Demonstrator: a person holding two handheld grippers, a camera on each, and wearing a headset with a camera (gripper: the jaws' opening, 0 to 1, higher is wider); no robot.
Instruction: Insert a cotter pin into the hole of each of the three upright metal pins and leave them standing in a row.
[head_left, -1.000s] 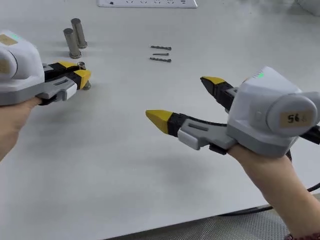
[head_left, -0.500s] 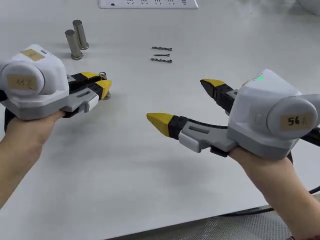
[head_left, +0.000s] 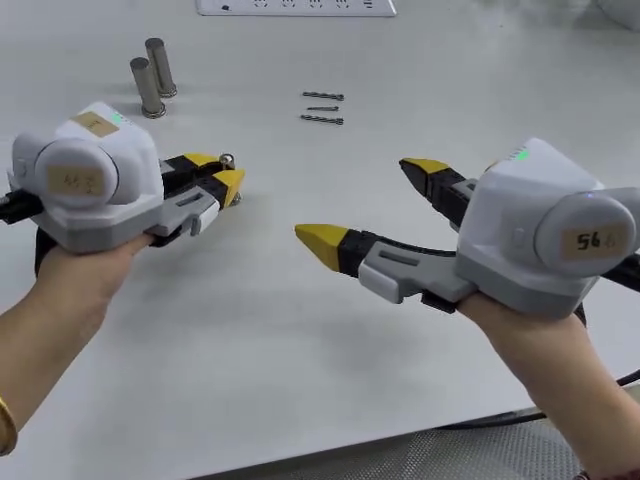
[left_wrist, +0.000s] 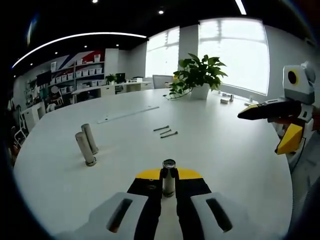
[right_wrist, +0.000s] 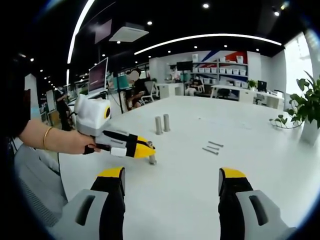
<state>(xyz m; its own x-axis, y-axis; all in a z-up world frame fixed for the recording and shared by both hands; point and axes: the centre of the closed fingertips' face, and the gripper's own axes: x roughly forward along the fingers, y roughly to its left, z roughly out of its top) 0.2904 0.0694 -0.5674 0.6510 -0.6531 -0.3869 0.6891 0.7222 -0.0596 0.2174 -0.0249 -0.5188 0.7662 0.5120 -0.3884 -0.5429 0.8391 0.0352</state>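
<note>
My left gripper (head_left: 228, 180) is shut on one upright metal pin (head_left: 227, 160), held between its yellow tips (left_wrist: 168, 176) just above the white table. Two more metal pins (head_left: 150, 72) stand side by side at the far left (left_wrist: 86, 145). Three cotter pins (head_left: 322, 108) lie flat in the table's far middle (left_wrist: 165, 132). My right gripper (head_left: 370, 205) hovers open at the right with nothing between its fingers (right_wrist: 171, 175). From the right gripper view, the left gripper (right_wrist: 142, 148) and its held pin (right_wrist: 152, 159) are ahead to the left.
A white power strip (head_left: 295, 7) lies along the far edge. The table's near edge (head_left: 330, 445) runs below the hands, with a black cable (head_left: 500, 420) hanging at the right. A potted plant (left_wrist: 196, 75) stands on the table's far side.
My left gripper has carried the pin to the right, away from the two standing pins and toward the table's middle. The right gripper has stayed put.
</note>
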